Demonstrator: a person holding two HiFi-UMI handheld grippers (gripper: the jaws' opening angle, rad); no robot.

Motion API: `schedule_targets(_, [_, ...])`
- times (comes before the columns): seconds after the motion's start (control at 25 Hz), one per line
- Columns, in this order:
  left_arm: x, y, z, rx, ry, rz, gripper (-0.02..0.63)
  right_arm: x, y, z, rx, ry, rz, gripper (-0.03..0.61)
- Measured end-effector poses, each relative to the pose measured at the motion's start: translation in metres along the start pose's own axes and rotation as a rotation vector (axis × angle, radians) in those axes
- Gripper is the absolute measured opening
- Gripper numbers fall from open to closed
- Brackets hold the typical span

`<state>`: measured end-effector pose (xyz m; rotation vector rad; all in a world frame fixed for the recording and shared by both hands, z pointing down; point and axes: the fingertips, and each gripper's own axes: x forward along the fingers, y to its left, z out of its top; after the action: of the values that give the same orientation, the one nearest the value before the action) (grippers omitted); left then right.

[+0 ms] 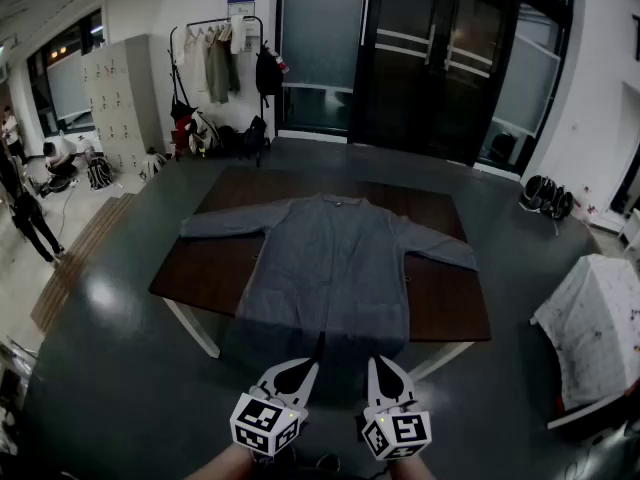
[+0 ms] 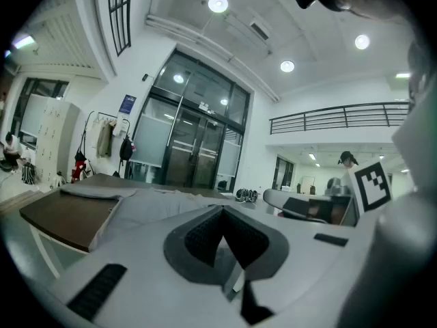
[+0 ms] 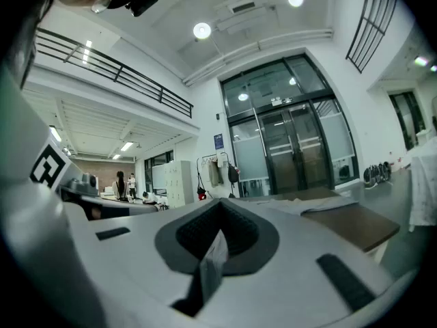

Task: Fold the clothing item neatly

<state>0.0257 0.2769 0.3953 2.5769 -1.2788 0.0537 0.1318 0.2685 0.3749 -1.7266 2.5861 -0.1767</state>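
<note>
Right now the gray coat (image 1: 335, 258) lies flat and open on the brown table (image 1: 215, 268), in the middle of the room. Its long way runs from near to far. The collar is at the far end, and the bottom edge hangs a little over the near side of the table. One sleeve (image 1: 225, 223) sticks out to the left and the other sleeve (image 1: 440, 246) sticks out to the right. Both claws are on the near side, just short of the bottom edge, and they do not touch the coat. The left claw (image 1: 298, 371) points at the left half of that edge and the right claw (image 1: 385, 368) points at the right half, so both look about as close to it. I think the fold has not begun, and each claw would have to reach away toward the far side to get to the cloth. The left claw is shut tight, with its dark pads (image 2: 205, 238) pressed together and nothing between them. The right claw is shut tight too and holds nothing. Far behind the table are big glass doors (image 1: 440, 58) and a coat rack (image 1: 215, 58) on the left. Some shoes (image 1: 545, 196) sit on the floor at the right.
</note>
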Motion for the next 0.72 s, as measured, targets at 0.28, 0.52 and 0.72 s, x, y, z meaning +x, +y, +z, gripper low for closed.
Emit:
schedule_targets(0.28, [0.005, 0.016, 0.023, 0.039, -0.057, 0.029, 0.008, 0.011, 0.004, 0.005, -0.027, 0.008, 0.000, -0.012])
schedule_targets(0.52, [0.010, 0.010, 0.022, 0.033, -0.072, -0.005, 0.008, 0.009, -0.001, -0.004, -0.009, 0.032, -0.028, -0.012])
schedule_targets(0.72, [0.011, 0.010, 0.016, 0.025, -0.045, -0.018, 0.008, 0.005, -0.002, -0.007, -0.008, 0.049, -0.063, -0.012])
